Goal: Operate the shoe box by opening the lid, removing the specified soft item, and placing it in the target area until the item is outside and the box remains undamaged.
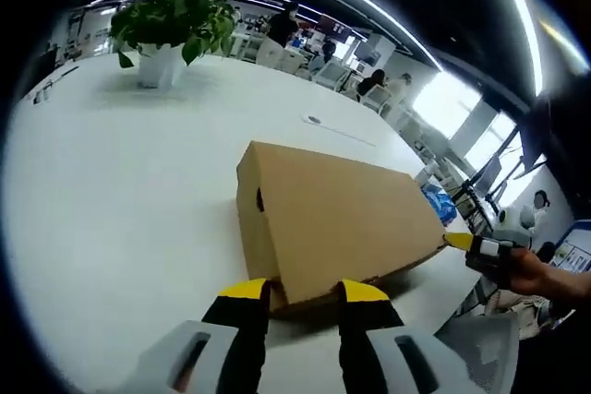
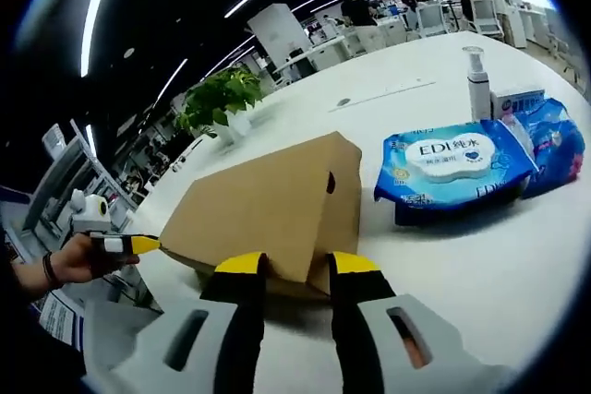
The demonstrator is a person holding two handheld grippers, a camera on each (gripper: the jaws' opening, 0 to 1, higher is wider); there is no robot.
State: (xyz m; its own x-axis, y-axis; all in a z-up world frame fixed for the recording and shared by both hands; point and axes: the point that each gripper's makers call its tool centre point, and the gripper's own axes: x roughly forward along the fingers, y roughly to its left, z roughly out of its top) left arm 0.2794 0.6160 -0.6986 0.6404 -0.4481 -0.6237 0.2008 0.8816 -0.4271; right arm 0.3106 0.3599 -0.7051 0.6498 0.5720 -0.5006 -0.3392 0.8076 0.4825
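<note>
Shoe box [image 1: 332, 219]: lid closed, nothing removed. My left claw [image 1: 305, 297] and right claw [image 2: 297, 269] released, straddling its corners.

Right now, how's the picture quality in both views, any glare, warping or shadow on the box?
Left gripper view: the windows at right are blown out white, the ceiling light strips curve with the fisheye, and the shoe box is sharp, its end face shaded. Right gripper view: the table bends, the wipes pack shows mild sheen, and the box throws a soft shadow toward the jaws.
</note>
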